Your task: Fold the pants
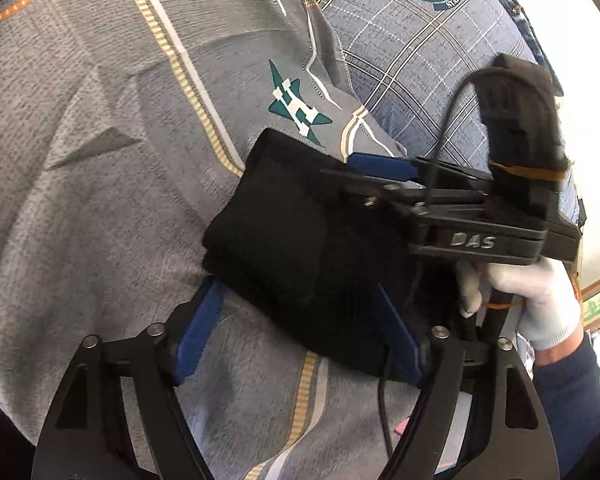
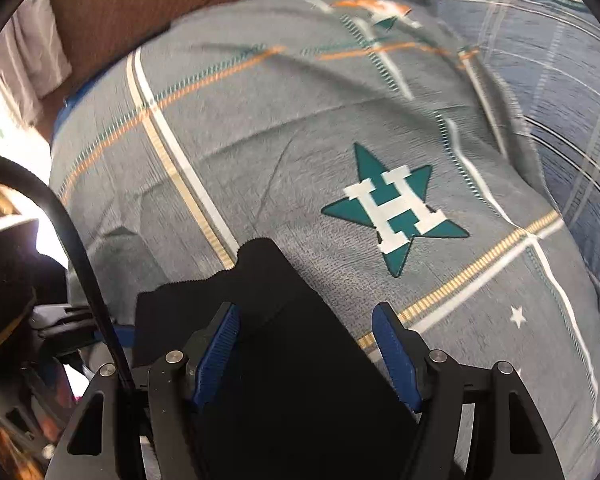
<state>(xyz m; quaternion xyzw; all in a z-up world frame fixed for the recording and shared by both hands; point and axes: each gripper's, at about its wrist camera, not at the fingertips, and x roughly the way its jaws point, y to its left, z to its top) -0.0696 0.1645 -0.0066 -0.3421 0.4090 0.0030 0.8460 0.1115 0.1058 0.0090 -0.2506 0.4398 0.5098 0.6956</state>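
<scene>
The black pants [image 1: 300,248] lie folded into a small thick bundle on the grey bedspread [image 1: 100,200]. My left gripper [image 1: 300,320] is open, its blue pads on either side of the bundle's near end. The right gripper [image 1: 380,168], held by a white-gloved hand [image 1: 540,300], reaches in from the right at the bundle's far edge. In the right wrist view the pants [image 2: 292,360] lie between the blue pads of the open right gripper [image 2: 306,348], which do not press on the cloth.
The bedspread carries a green star with a white H [image 2: 392,216] just beyond the pants. A blue plaid pillow [image 1: 420,60] lies at the far right. A brown headboard or wall [image 2: 140,8] stands behind the bed.
</scene>
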